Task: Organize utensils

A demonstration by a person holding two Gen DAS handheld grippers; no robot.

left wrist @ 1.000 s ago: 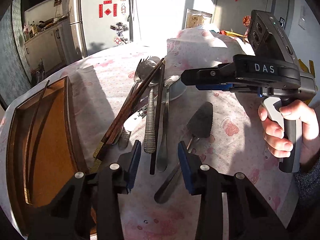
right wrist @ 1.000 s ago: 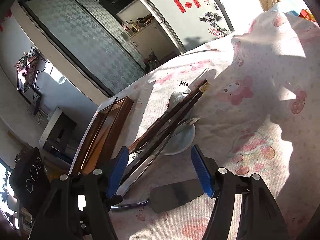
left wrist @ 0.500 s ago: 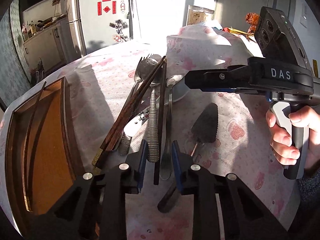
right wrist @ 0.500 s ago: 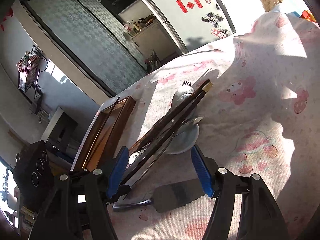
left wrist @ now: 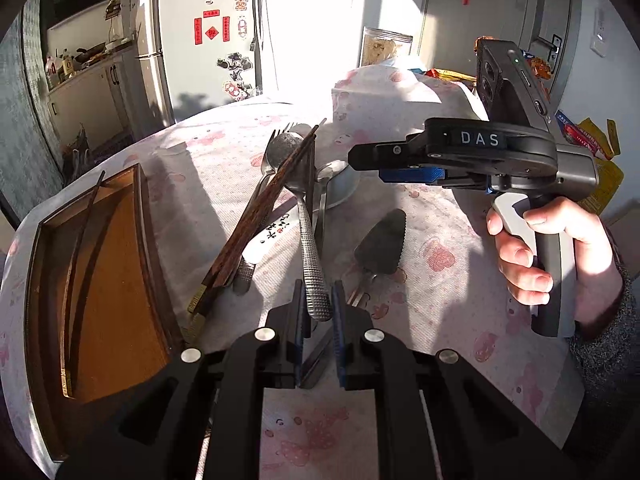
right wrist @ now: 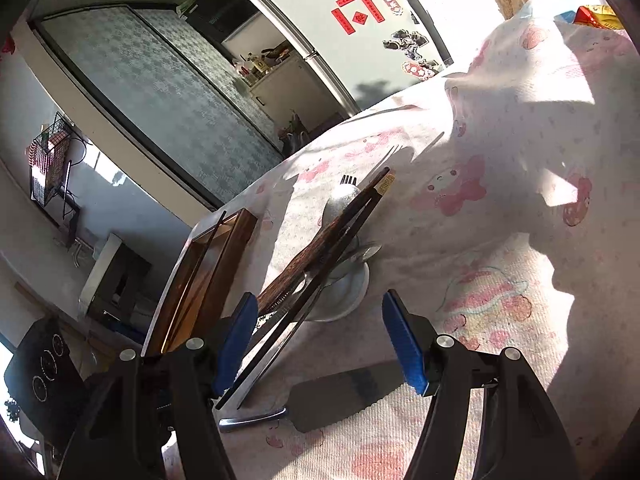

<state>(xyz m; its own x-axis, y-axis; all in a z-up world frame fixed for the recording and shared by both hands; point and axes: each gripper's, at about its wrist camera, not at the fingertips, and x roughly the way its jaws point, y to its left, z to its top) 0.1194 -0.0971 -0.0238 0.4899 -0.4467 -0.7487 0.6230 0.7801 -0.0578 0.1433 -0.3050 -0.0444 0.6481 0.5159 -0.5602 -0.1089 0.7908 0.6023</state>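
Note:
A pile of utensils lies on the pink-patterned tablecloth: wooden chopsticks (left wrist: pixel 256 216), a fork, spoons, a white-handled knife and a cake server (left wrist: pixel 382 242). My left gripper (left wrist: pixel 317 300) is shut on the textured metal handle of a large spoon (left wrist: pixel 314 276). A wooden tray (left wrist: pixel 100 280) with a pair of dark chopsticks in it sits to the left. My right gripper (right wrist: pixel 320 340) is open and empty, held above the cake server (right wrist: pixel 344 396) and the chopsticks (right wrist: pixel 332 236); it also shows in the left wrist view (left wrist: pixel 412 168).
A small white dish (right wrist: pixel 348 288) lies under the utensil heads. The cloth rises in a fold (left wrist: pixel 400 92) at the back. A glass jar (left wrist: pixel 386 46) and snack packets (left wrist: pixel 588 140) stand behind it. A fridge (left wrist: pixel 200 40) is beyond the table.
My left gripper moved forward and its jaws went from wide open to shut on the textured spoon handle. The right gripper stayed open and barely shifted.

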